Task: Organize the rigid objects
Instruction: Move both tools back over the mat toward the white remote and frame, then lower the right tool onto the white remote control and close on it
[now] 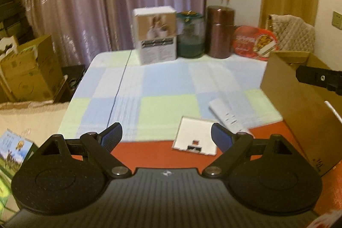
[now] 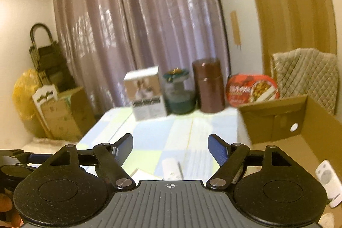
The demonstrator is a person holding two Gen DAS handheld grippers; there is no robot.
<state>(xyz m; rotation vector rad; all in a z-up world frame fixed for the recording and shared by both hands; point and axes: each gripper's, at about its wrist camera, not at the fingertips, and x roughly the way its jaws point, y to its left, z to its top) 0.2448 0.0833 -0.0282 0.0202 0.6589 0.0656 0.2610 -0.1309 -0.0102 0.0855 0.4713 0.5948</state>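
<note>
Holding both the left gripper [image 1: 166,138] and right gripper [image 2: 170,150] spread and empty, we risk knocking the white remote [image 1: 228,116] off the table [image 1: 149,87] if we sweep in carelessly.

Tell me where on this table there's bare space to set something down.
The checked cloth is bare across its middle, between the row at the back and the near edge. The back is crowded: white box, green jar, brown canister and red tray side by side. Near right, the remote, flat white card and cardboard box take room.
</note>
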